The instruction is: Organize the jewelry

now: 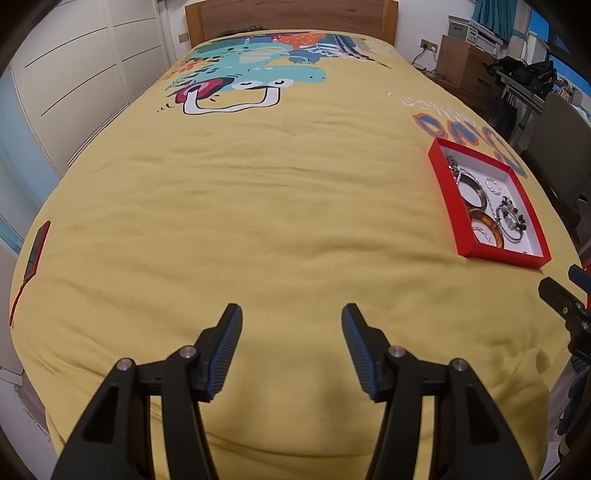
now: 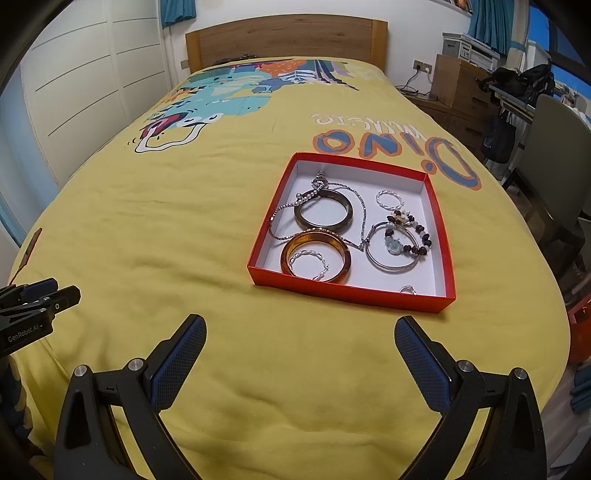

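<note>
Left gripper (image 1: 291, 317) wide open, holding nothing | right gripper (image 2: 300, 330) wide open, holding nothing | red box (image 2: 351, 295) of bracelets (image 2: 323, 213) at 12 o'clock on bed (image 2: 184, 221)

Both views face the headboard (image 1: 291, 14), sharing bed (image 2: 184, 229)

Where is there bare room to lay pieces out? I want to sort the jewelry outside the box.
The yellow bedspread is bare left of the red box, up to the dinosaur print, and in front of the box toward the open right gripper. Inside the box it is crowded: bangles, chains and bracelets overlap; only its far right corner is bare.
</note>
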Motion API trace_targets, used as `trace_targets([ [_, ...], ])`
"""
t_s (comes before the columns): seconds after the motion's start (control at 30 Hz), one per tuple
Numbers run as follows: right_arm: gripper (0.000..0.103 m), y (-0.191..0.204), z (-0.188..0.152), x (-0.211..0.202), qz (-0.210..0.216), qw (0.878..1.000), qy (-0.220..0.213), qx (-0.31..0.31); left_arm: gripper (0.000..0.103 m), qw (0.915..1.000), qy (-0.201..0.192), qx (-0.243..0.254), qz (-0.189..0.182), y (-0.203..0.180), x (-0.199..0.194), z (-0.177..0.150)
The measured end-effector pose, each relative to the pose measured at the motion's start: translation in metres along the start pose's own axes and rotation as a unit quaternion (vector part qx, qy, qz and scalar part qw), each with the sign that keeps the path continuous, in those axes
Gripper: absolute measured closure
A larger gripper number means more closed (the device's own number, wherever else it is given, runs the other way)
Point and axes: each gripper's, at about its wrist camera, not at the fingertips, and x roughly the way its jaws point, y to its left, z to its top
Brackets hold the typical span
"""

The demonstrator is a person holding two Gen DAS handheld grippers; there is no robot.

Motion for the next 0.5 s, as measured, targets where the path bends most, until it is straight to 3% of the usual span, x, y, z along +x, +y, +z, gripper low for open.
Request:
trace_targets([
  [0.5, 0.003, -0.0028, -0.0030, -0.0033, -0.001, 1.000, 0.000, 0.005, 0.049, 1.0000, -0.005, 0.005, -0.001, 0.0007, -0.0072, -0.0033],
])
